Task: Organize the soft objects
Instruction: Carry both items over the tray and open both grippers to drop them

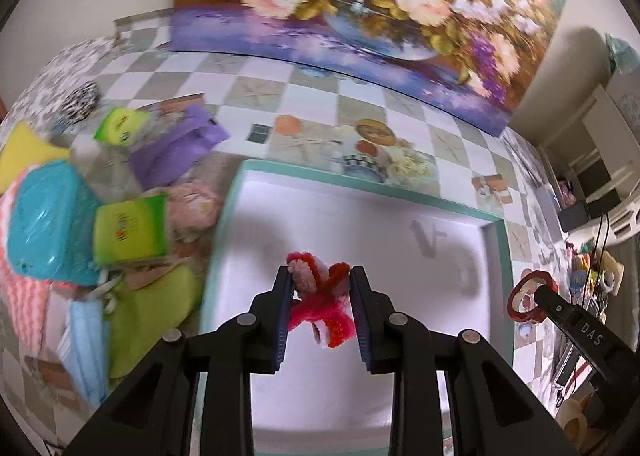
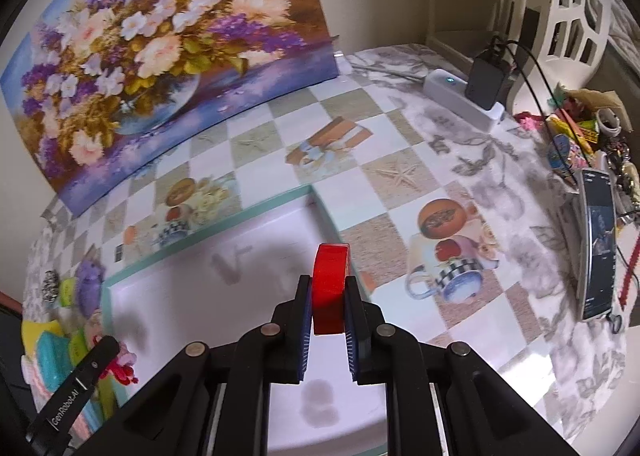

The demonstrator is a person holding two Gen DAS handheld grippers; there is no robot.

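Observation:
My left gripper (image 1: pixel 320 276) is shut on a red and pink fuzzy pipe-cleaner toy (image 1: pixel 320 296) and holds it above the white tray with a teal rim (image 1: pixel 360 179). My right gripper (image 2: pixel 328 284) is shut on a red tape roll (image 2: pixel 330 288), edge on, over the tray's right part (image 2: pixel 320 203). In the left wrist view the right gripper (image 1: pixel 532 298) with the red roll (image 1: pixel 520 292) shows at the right. In the right wrist view the left gripper (image 2: pixel 108 352) with the toy (image 2: pixel 120 370) shows at lower left.
A pile of soft things lies left of the tray: teal box (image 1: pixel 48 215), green sponges (image 1: pixel 130 230), purple cloth (image 1: pixel 176 143), blue mask (image 1: pixel 86 340), yellow cloth (image 1: pixel 24 151). A flower painting (image 1: pixel 360 15) leans at the back. A phone (image 2: pixel 598 240), power strip (image 2: pixel 464 99) and clutter lie right.

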